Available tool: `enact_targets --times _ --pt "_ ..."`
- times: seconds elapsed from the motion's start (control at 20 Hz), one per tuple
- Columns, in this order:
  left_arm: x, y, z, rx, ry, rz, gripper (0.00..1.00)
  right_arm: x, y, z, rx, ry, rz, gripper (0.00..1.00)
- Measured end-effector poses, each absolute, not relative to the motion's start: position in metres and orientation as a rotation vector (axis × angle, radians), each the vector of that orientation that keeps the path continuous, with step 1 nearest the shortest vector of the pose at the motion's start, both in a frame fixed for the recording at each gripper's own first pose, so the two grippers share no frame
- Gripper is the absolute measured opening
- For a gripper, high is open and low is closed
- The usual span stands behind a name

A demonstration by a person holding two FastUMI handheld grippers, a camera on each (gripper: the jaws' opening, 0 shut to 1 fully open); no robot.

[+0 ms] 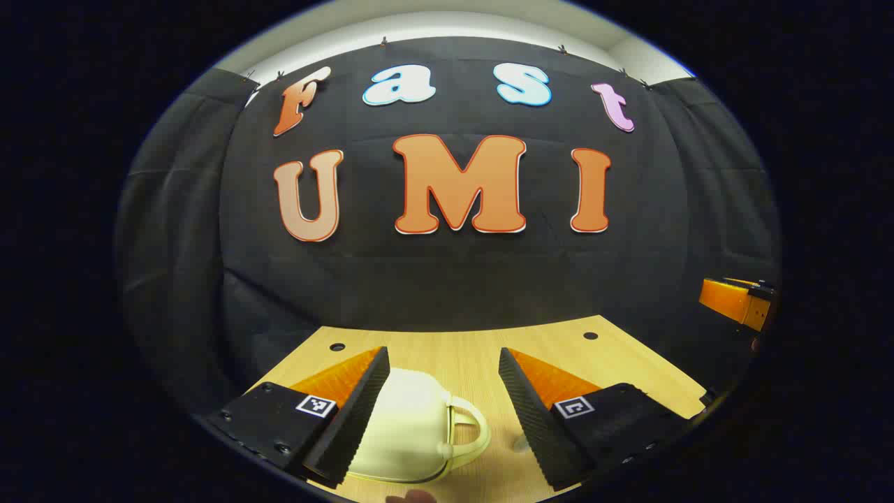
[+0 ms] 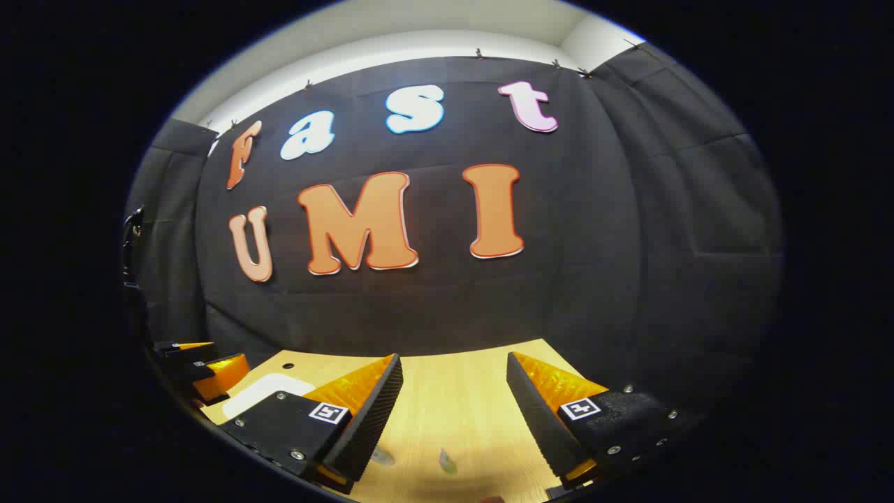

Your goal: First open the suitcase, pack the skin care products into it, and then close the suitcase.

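My left hand-held gripper (image 1: 443, 412) is wide open and holds nothing. The closed suitcase (image 1: 408, 436) lies on the desk (image 1: 461, 349) just below it, handle toward my right finger. My right hand-held gripper (image 2: 454, 419), also open and empty, is farther away.

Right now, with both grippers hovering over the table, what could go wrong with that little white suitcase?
The left gripper is open above the closed suitcase; if lowered off-centre, a finger could miss the handle and shove the case across the table. The right gripper, also open, could knock the small items below it.
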State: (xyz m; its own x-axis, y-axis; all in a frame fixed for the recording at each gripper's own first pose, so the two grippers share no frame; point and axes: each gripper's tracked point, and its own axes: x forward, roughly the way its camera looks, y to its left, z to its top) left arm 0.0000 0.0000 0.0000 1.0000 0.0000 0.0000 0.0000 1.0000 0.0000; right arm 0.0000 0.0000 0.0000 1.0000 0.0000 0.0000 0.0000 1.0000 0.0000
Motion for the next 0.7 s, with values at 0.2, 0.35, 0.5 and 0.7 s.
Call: enact_targets --times 0.2,0.35,0.5,0.7 --pt "-0.001 0.010 -0.004 -0.022 0.020 0.050 0.97 0.008 0.014 -0.009 -0.061 0.022 0.061 0.95" --pt "-0.005 0.012 -0.005 -0.021 0.000 0.056 0.98 0.014 0.014 -0.013 -0.042 0.020 0.063 0.95" --pt "-0.005 0.013 -0.006 -0.016 -0.008 0.045 0.97 0.013 0.017 -0.019 -0.034 0.038 0.057 0.95" --pt "-0.007 0.015 -0.005 -0.008 -0.010 0.031 0.97 0.006 0.014 -0.017 -0.066 0.019 0.027 0.95"
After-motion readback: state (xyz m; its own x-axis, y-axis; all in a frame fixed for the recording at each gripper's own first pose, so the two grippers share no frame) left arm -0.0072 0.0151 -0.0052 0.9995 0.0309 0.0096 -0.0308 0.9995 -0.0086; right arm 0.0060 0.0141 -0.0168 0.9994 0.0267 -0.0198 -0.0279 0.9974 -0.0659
